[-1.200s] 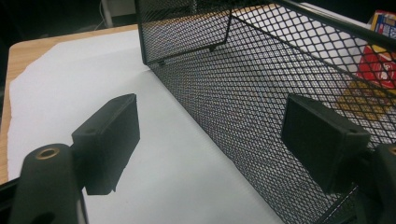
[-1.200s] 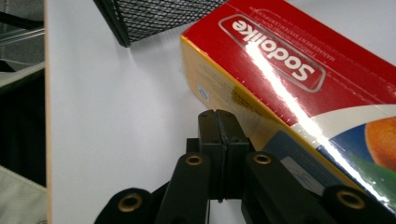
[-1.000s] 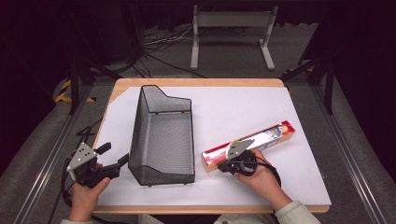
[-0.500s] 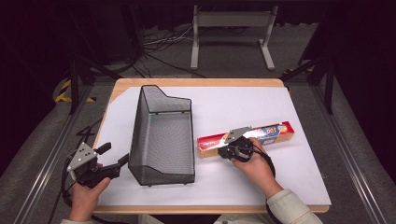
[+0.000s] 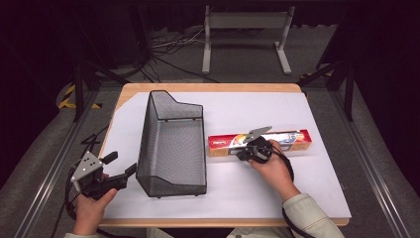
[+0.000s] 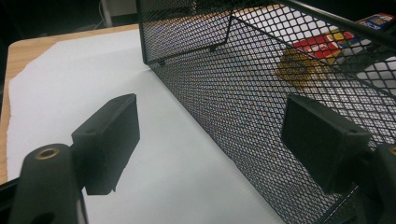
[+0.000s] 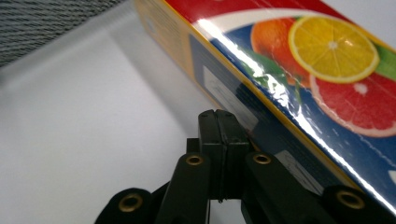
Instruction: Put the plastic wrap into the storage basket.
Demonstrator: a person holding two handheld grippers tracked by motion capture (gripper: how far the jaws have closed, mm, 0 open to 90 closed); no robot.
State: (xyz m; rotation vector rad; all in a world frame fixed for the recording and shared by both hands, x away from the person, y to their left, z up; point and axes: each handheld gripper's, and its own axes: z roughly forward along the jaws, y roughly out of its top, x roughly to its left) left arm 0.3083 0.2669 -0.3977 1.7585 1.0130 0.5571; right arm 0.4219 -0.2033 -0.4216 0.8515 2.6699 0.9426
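A long red box (image 5: 289,139) printed with citrus fruit lies on the white sheet, its left end near the black mesh basket (image 5: 173,144). My right gripper (image 5: 243,153) is shut with nothing between its jaws, and its tip rests against the box's near side (image 7: 299,70). The closed tip (image 7: 219,122) touches the box's blue and yellow edge. My left gripper (image 5: 121,165) stands open just left of the basket's front corner. In the left gripper view its jaws (image 6: 215,140) frame the basket's mesh wall (image 6: 243,84), and the box (image 6: 322,44) shows through the mesh.
A white sheet (image 5: 257,193) covers most of the wooden table (image 5: 208,88). Bare sheet lies in front of the box and behind it. A metal stand (image 5: 245,29) and cables sit on the floor beyond the table. Black frame legs stand at both far corners.
The box has slid left toward the basket and turned from slanted to nearly level, with my shut right gripper moving along against it. The left gripper has stayed put.
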